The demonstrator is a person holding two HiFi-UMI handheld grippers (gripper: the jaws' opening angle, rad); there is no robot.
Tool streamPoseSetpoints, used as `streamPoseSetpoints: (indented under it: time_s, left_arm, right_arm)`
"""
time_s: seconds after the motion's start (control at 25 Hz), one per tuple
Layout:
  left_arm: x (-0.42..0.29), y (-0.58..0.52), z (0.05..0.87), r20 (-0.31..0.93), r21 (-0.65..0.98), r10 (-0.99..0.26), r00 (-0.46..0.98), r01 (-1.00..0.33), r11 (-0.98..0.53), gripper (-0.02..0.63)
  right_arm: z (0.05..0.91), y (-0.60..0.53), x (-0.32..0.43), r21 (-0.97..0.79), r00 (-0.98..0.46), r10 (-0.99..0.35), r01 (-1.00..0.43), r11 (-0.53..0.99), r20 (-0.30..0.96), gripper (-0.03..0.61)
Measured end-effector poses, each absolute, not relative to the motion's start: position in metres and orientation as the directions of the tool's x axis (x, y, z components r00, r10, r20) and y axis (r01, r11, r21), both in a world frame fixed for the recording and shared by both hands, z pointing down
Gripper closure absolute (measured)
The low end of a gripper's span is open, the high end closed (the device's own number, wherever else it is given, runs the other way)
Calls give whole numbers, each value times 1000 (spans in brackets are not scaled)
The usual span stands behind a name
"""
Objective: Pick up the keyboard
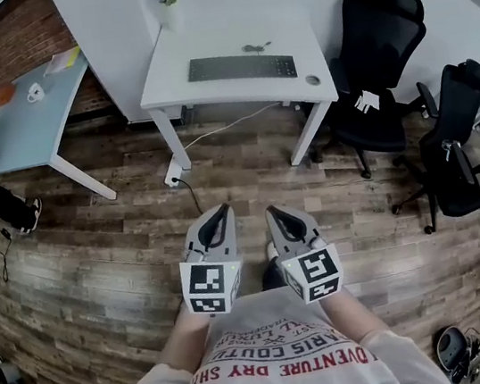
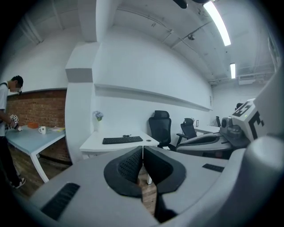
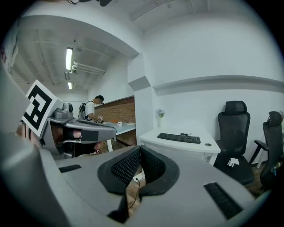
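A black keyboard [image 1: 241, 68] lies flat on a white desk [image 1: 206, 91] across the room; it also shows far off as the keyboard [image 2: 122, 140] in the left gripper view and the keyboard [image 3: 179, 138] in the right gripper view. My left gripper [image 1: 218, 215] and right gripper [image 1: 277, 214] are held side by side over the wooden floor, well short of the desk. Both point toward it. Each has its jaws shut with nothing between them.
Two black office chairs [image 1: 380, 65] [image 1: 457, 138] stand right of the desk. A small vase of flowers [image 1: 164, 0] sits at its back left corner, a small round object [image 1: 313, 80] near its right edge. A cable [image 1: 187, 190] runs on the floor. A person [image 2: 9, 133] stands by a blue table [image 1: 17, 122] at left.
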State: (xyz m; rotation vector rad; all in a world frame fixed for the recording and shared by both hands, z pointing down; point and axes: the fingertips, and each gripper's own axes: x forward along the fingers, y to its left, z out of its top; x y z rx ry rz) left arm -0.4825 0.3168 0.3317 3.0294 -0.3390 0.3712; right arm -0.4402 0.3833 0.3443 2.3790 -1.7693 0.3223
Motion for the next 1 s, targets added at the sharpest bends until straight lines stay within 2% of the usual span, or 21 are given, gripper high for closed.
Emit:
streamPoseSetpoints:
  time_s: [0.56, 1.0]
  left_arm:
    - [-273, 286, 317, 242, 38, -253, 937, -270, -962, 586]
    - [-194, 238, 339, 304, 45, -271, 914, -297, -954, 586]
  right_arm:
    - [324, 351, -224, -20, 222, -944, -972, -233, 245, 554]
    - [350, 309, -139, -63, 170, -939, -978, -197, 298, 554]
